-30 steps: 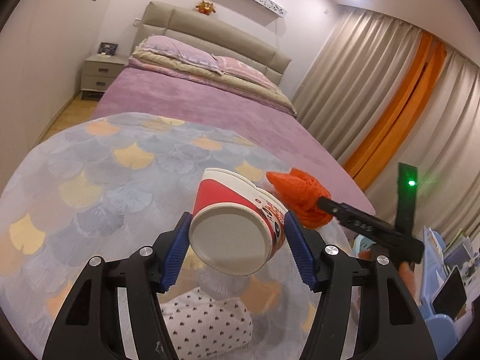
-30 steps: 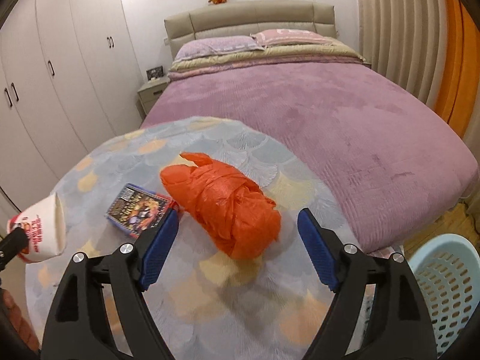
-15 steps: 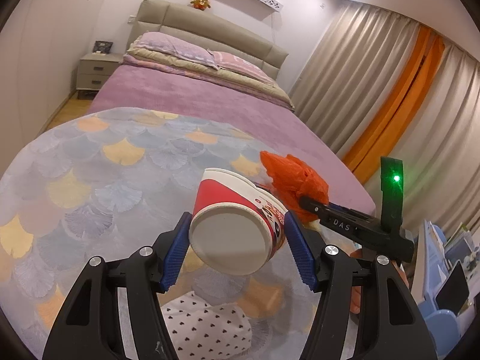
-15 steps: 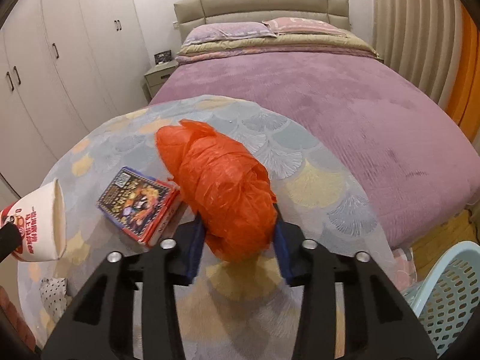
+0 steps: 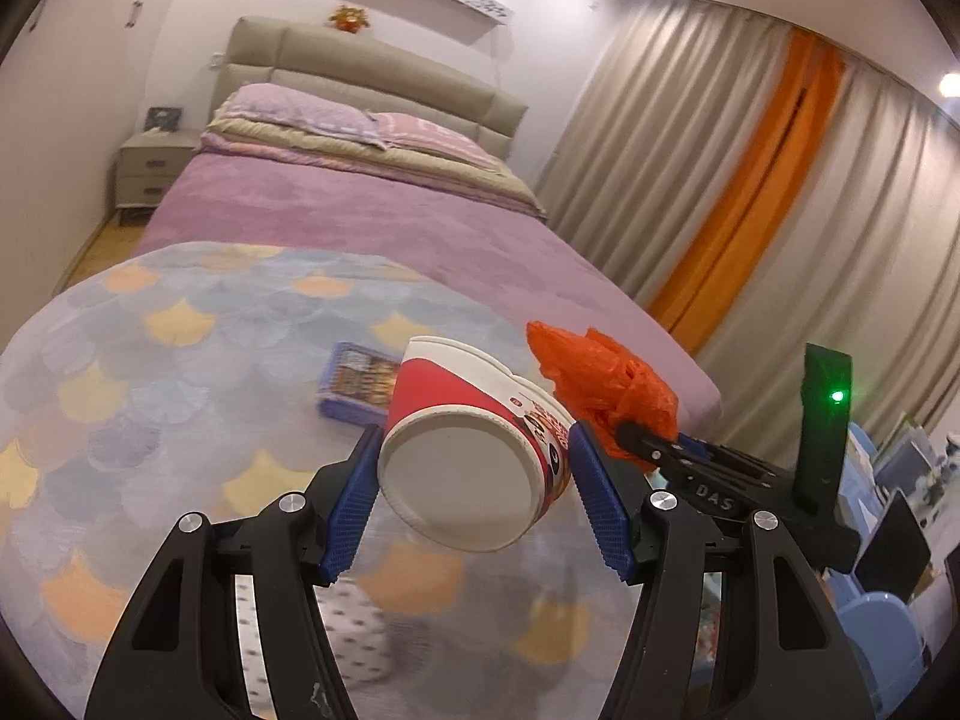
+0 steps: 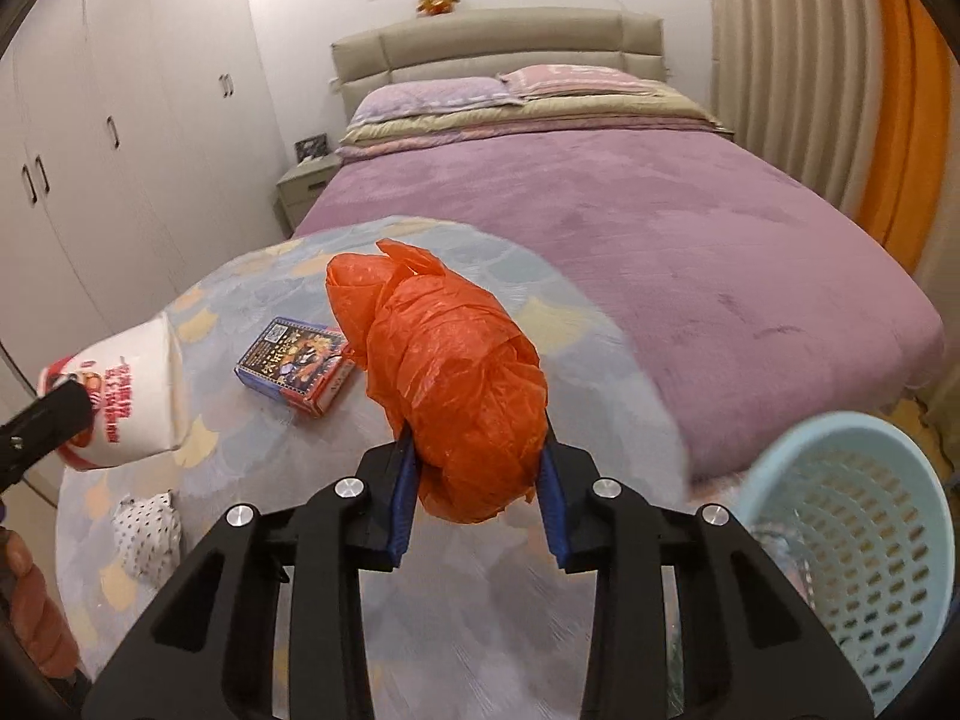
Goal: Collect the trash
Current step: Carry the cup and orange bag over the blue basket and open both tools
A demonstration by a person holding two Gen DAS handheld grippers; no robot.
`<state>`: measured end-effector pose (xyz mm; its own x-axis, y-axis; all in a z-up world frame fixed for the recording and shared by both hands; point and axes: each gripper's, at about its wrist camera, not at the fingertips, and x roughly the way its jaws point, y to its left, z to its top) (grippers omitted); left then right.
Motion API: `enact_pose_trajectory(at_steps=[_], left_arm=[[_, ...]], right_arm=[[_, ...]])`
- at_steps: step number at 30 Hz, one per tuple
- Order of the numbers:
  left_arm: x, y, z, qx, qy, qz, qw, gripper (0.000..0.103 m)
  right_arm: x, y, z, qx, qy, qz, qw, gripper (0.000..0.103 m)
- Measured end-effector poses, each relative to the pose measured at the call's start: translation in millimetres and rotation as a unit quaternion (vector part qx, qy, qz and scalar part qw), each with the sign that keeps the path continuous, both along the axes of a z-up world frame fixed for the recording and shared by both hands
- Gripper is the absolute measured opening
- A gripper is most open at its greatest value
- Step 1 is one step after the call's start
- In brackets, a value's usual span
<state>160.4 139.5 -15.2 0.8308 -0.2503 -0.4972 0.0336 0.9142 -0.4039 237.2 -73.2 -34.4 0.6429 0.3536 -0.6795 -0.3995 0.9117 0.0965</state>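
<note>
The right gripper (image 6: 477,498), jaws just closed, clamps the orange plastic bag (image 6: 456,384) at its lower end between the pads; likely light, soft, compressible, slippery.

Red-and-white cup (image 5: 474,444), orange bag (image 6: 456,384), pale-blue basket (image 6: 852,546), and pastel scallop-patterned tablecloth (image 5: 150,372).

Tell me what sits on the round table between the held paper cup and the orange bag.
A small printed box lies flat there, between the paper cup and the orange bag, touching neither gripper; the right wrist view shows it best.

Home bedroom, purple-covered bed (image 6: 600,228) with pillows, white wardrobe (image 6: 120,138), nightstand (image 5: 150,168), curtains (image 5: 750,192)
</note>
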Motion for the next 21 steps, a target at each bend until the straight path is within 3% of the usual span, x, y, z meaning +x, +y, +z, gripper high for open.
enact_pose_trajectory(at_steps=[5, 12, 21], left_arm=[[1, -36, 8, 0.008, -0.009, -0.035, 0.9993, 0.060], [12, -98, 13, 0.022, -0.015, -0.091, 0.9955, 0.060], [35, -181, 16, 0.033, -0.009, -0.174, 0.9842, 0.060]], right_arm=[[-17, -37, 14, 0.013, -0.006, -0.037, 0.999, 0.031], [-34, -105, 19, 0.011, 0.018, -0.111, 0.994, 0.032], [-54, -187, 17, 0.033, 0.029, -0.188, 0.981, 0.032]])
